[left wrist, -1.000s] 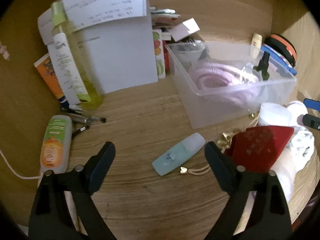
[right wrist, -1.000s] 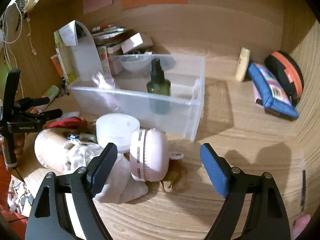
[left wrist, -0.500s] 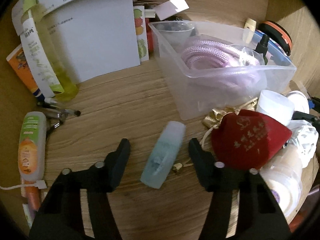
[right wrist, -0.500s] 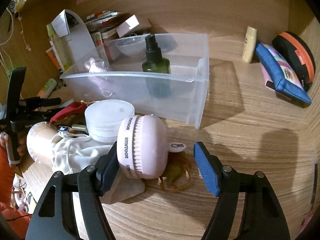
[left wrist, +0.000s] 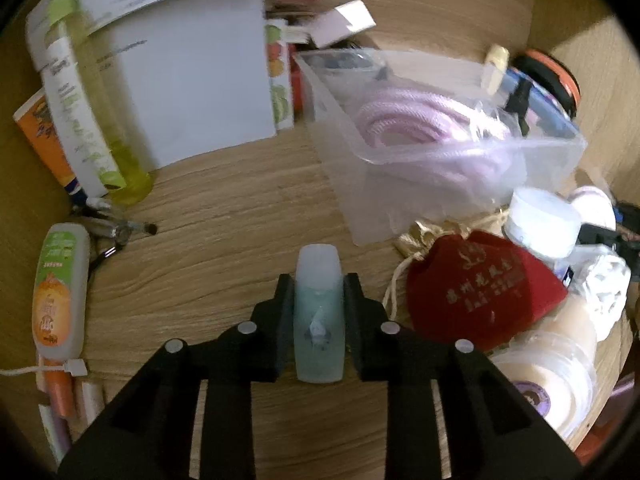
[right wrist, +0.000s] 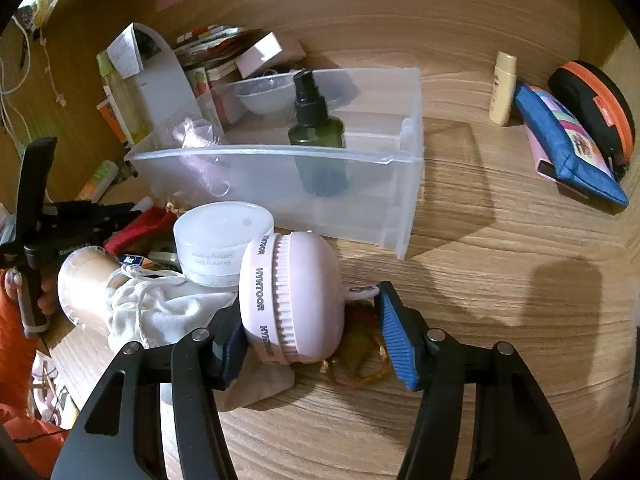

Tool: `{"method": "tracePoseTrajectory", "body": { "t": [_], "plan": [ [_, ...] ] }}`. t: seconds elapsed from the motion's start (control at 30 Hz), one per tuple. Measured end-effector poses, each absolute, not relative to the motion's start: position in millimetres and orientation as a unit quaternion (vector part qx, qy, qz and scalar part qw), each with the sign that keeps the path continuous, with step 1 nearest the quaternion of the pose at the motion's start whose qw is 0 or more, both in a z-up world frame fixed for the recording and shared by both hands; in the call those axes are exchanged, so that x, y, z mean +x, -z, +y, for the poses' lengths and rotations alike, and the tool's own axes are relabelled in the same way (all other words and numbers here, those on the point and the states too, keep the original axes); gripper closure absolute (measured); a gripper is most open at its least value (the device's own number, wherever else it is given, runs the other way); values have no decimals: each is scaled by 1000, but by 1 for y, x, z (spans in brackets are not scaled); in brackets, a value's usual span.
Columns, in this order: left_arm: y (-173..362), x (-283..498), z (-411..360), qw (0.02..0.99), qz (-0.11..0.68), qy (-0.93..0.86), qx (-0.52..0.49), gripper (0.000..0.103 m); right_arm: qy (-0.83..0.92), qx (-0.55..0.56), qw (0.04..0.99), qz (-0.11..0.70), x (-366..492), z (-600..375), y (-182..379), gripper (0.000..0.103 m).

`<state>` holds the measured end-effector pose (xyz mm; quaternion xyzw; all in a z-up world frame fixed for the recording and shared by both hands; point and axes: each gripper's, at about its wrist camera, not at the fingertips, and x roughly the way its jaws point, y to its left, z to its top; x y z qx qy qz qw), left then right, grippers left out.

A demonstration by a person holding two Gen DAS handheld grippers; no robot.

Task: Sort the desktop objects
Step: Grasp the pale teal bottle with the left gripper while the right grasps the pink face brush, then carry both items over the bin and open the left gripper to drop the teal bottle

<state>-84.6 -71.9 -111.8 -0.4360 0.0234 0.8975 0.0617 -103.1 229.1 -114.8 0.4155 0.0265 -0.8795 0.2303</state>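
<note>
My left gripper (left wrist: pixel 318 300) is shut on a pale blue tube (left wrist: pixel 319 314) with a frosted cap, which lies on the wooden desk. A clear plastic bin (left wrist: pixel 552 160) stands beyond it and holds a coiled pink rope (left wrist: pixel 416 120). In the right wrist view, my right gripper (right wrist: pixel 310 336) is open around a pink round brush (right wrist: pixel 294 296). Its left finger touches the brush and its blue right pad (right wrist: pixel 394 344) stands clear. The bin (right wrist: pixel 360 208) behind holds a dark green spray bottle (right wrist: pixel 316 128).
A red pouch (left wrist: pixel 480 288), a white jar (left wrist: pixel 540 228), a white cloth (right wrist: pixel 160 312) and a tape roll (left wrist: pixel 552 384) crowd the bin's near side. An orange-green tube (left wrist: pixel 60 292), pens (left wrist: pixel 116 232) and a yellow bottle (left wrist: pixel 96 120) lie left. A blue pouch (right wrist: pixel 568 152) and orange case (right wrist: pixel 596 108) lie right.
My left gripper moved forward and closed on the blue tube. My right gripper moved closer around the pink brush and narrowed.
</note>
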Motion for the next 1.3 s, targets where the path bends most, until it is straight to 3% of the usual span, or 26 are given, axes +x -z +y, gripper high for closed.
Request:
{"method": "tracePoseTrajectory", "body": {
  "t": [0.67,1.3],
  "plan": [
    [65,-46,-86,33,-49,-934,-353,79,908,352,227,7,-86,248,64,48],
    [7,-48,-56,66,-66,-957,-274,79,928,285,242,6,-107,246,12,48]
  ]
}}
